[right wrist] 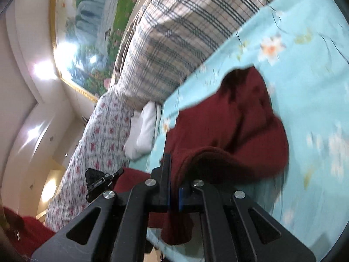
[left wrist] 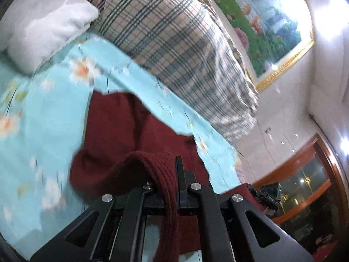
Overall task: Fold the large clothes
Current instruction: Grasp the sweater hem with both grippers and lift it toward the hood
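Observation:
A dark red knitted sweater (left wrist: 122,131) lies partly on the light blue flowered bed sheet (left wrist: 43,118). My left gripper (left wrist: 168,174) is shut on a ribbed edge of the sweater, which hangs down between the jaws. In the right wrist view the same sweater (right wrist: 235,122) is lifted off the sheet (right wrist: 309,69). My right gripper (right wrist: 174,174) is shut on another bunched part of it. The left gripper also shows small in the right wrist view (right wrist: 98,181). Both views are blurred by motion.
A plaid quilt (left wrist: 174,35) is piled at the back of the bed, with a white pillow (left wrist: 48,28) beside it. A floral quilt (right wrist: 96,139) and a white cloth (right wrist: 144,128) lie at the left. A framed landscape painting (left wrist: 268,21) hangs on the wall. A wooden cabinet (left wrist: 305,181) stands right.

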Motion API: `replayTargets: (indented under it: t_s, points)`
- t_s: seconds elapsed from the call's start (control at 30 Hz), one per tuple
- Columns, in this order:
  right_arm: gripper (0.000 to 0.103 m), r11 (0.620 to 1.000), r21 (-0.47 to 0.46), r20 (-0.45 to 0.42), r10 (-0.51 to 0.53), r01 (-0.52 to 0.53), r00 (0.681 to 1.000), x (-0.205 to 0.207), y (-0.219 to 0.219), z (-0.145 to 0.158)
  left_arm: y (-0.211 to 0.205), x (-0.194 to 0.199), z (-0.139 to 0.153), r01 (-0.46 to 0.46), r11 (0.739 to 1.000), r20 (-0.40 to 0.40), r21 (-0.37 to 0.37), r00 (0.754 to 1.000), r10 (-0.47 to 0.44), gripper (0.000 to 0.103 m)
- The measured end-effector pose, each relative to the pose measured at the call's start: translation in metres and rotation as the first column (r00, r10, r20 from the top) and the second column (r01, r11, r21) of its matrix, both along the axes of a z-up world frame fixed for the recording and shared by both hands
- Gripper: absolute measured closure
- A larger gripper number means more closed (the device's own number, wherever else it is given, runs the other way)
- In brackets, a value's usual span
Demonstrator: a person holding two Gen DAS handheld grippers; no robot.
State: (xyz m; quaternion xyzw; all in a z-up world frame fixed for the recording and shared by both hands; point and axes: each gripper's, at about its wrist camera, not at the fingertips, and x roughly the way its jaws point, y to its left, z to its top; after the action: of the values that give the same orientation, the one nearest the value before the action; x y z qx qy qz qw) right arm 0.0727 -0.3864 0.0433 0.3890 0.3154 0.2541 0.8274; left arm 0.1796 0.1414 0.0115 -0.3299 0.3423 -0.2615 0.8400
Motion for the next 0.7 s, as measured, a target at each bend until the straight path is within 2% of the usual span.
replayTargets:
  t_s: [0.1, 0.17, 0.2, 0.33, 0.4, 0.47, 0.57, 0.6, 0.7]
  points:
    - [0.098, 1.000, 0.004, -0.013, -0.028, 0.028, 1.000, 0.052, -0.010, -0.001, -0.013, 0.067, -0.010, -0.035, 0.999, -0.049, 0.013, 0.998, 0.035, 0.100]
    - [0.098, 0.998, -0.005, -0.059, -0.061, 0.061, 0.996, 0.090, -0.018, -0.010, -0.018, 0.106, -0.031, -0.051, 0.998, -0.097, 0.021, 0.994, 0.053, 0.100]
    - [0.098, 0.996, -0.017, -0.101, -0.086, 0.084, 0.991, 0.112, -0.023, -0.020, -0.024, 0.132, -0.047, -0.059, 0.997, -0.137, 0.042, 0.988, 0.065, 0.100]
    - [0.098, 0.988, -0.077, -0.259, -0.152, 0.136, 0.954, 0.170, -0.035, -0.072, -0.035, 0.177, -0.108, -0.061, 0.992, -0.258, 0.110, 0.962, 0.088, 0.100]
    - [0.097, 0.988, -0.072, -0.327, -0.154, 0.138, 0.932, 0.184, -0.035, -0.100, -0.035, 0.183, -0.127, -0.056, 0.995, -0.281, 0.080, 0.957, 0.077, 0.099]
    - [0.097, 0.988, -0.056, -0.342, -0.156, 0.145, 0.927, 0.185, -0.036, -0.112, -0.031, 0.180, -0.132, -0.056, 0.997, -0.263, 0.048, 0.963, 0.067, 0.097]
    - [0.093, 0.988, -0.013, -0.324, -0.149, 0.153, 0.934, 0.180, -0.039, -0.111, -0.027, 0.169, -0.126, -0.046, 0.998, -0.253, 0.036, 0.966, 0.053, 0.096]
    - [0.092, 0.988, -0.006, -0.327, -0.150, 0.157, 0.933, 0.177, -0.040, -0.108, -0.026, 0.160, -0.119, -0.043, 0.998, -0.241, 0.040, 0.969, 0.051, 0.090]
    - [0.076, 0.983, -0.015, -0.278, -0.180, 0.183, 0.944, 0.160, -0.045, -0.087, -0.028, 0.127, -0.095, -0.011, 0.999, -0.183, 0.033, 0.983, 0.017, 0.082]
